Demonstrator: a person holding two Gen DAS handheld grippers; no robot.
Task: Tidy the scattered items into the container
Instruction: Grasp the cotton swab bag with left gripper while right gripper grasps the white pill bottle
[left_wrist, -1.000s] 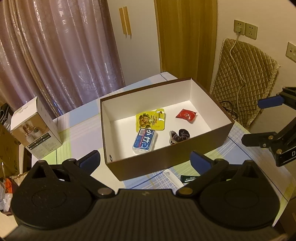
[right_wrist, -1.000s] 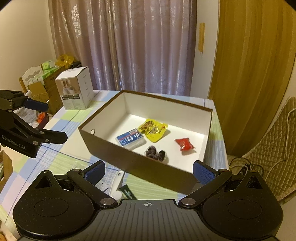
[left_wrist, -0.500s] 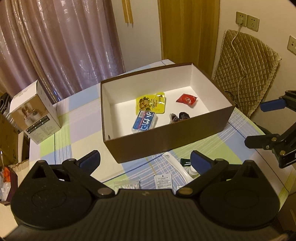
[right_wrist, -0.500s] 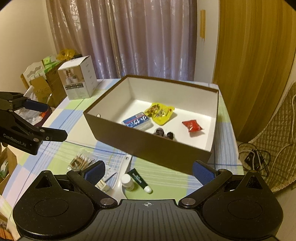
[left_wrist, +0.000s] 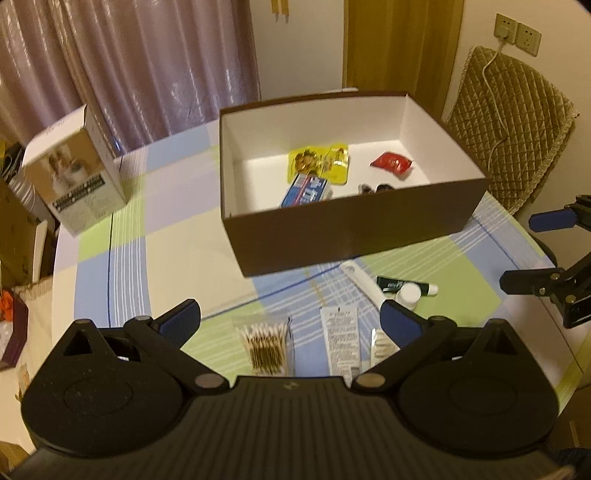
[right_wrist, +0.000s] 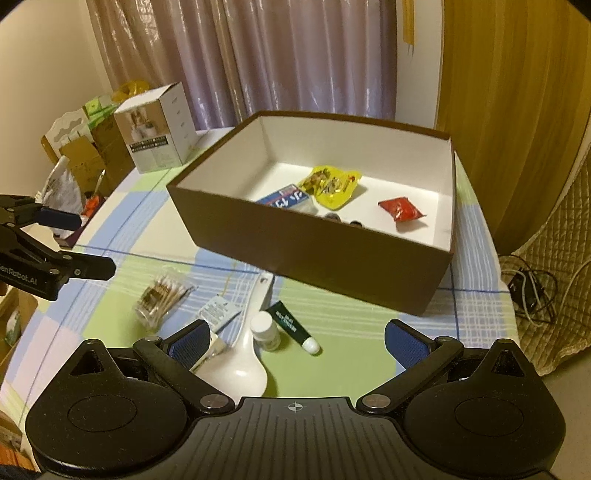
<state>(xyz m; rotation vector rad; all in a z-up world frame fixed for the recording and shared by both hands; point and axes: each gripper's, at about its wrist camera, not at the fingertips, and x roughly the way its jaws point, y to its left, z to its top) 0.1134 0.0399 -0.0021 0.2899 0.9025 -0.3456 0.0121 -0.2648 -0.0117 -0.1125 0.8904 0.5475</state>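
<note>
A brown box (left_wrist: 354, 229) (right_wrist: 310, 251) with a white inside holds a yellow packet (left_wrist: 319, 162), a blue pack (left_wrist: 304, 190), a red sachet (right_wrist: 400, 209) and a dark item. In front of it on the checked cloth lie a bag of cotton swabs (left_wrist: 264, 347) (right_wrist: 160, 297), a white printed sachet (left_wrist: 340, 338), a white spoon (right_wrist: 243, 354), a small white bottle (right_wrist: 265, 330) and a dark green tube (right_wrist: 291, 326). My left gripper (left_wrist: 290, 319) hangs open above the swabs and sachet. My right gripper (right_wrist: 297, 341) hangs open above the bottle and tube.
A white carton (left_wrist: 75, 177) (right_wrist: 157, 127) stands at the table's far left. Purple curtains hang behind. A quilted chair (left_wrist: 511, 118) stands beyond the right edge, with cables on the floor (right_wrist: 532, 288). Boxes and bags are piled at the left (right_wrist: 85, 155).
Both grippers have drawn back from the box and stayed open. The loose items in front of the box have come into view.
</note>
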